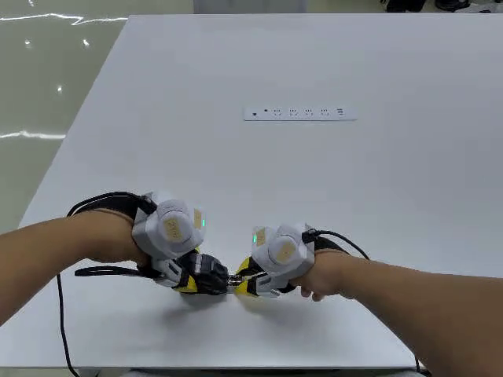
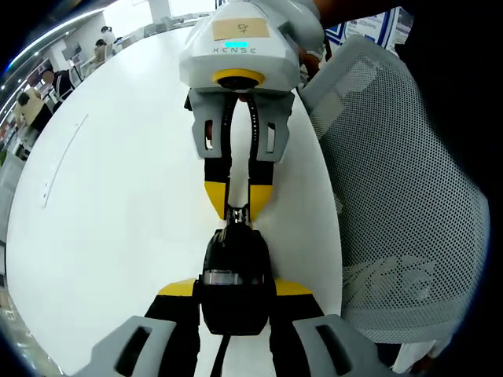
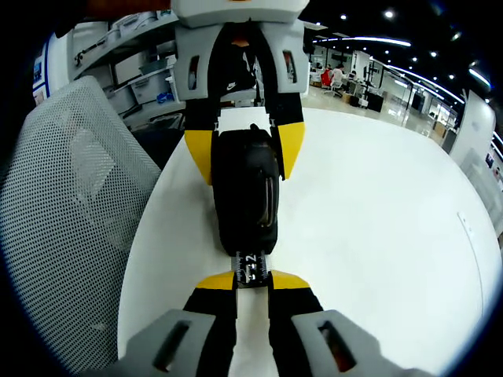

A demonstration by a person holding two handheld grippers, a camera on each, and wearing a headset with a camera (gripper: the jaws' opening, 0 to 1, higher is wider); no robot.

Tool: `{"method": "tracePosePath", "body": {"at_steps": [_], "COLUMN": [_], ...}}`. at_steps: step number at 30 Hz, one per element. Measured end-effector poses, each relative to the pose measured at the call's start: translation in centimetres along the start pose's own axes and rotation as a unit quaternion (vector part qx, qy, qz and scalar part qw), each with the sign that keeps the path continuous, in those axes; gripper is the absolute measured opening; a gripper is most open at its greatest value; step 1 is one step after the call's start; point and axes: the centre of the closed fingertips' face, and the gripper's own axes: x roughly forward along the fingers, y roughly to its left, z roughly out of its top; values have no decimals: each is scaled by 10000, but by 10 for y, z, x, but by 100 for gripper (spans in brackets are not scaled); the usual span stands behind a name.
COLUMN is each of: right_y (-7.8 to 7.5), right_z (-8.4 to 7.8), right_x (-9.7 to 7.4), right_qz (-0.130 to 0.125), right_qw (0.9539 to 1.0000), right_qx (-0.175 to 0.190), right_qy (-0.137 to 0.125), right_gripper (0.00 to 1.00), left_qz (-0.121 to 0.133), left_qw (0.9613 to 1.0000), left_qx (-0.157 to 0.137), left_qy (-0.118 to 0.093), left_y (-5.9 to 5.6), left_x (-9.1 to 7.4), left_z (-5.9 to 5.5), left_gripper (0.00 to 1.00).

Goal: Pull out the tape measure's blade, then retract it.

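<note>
As left tool [image 2: 234,289] grips glossy case [image 3: 245,188], blade [image 3: 250,271] protrudes

tape measure [image 2: 232,275] | black case | blade [image 3: 250,269] barely out | near table [image 1: 314,173] front edge

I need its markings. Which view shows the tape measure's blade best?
Right gripper view: the blade sits close, numerals visible, in the right hand-held gripper. The left gripper view shows its far end; the head view, a sliver.
</note>
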Motion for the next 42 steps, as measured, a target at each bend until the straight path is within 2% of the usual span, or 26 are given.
{"method": "tracePosePath", "body": {"at_steps": [42], "right_y": [-2], "right_z": [-25], "right_x": [-24], "right_qz": [-62], "right_qw": [9997], "right_qx": [139], "right_qy": [211], "right_gripper": [12], "left_qz": [33], "left_qw": [10000], "left_qx": [-46], "left_qy": [-16], "left_y": [0], "left_x": [-1], "left_z": [0], "left_gripper": [30]}}
